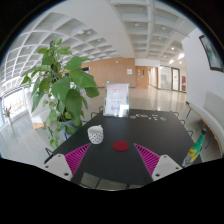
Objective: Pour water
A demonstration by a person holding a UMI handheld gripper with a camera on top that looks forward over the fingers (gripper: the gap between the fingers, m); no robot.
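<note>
Am holding gripper (113, 158) open, nothing between fingers. White cup (95, 134) sitting on dark counter (150, 132), ahead of left finger. Red disc (121, 145) lying just beyond fingers, centred.

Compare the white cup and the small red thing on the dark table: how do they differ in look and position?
The white cup is patterned and stands tall; the red thing is plain, low and flat. The cup stands beyond the left finger; the red thing lies between the open gripper's fingers, untouched. Both rest on the dark table.
</note>
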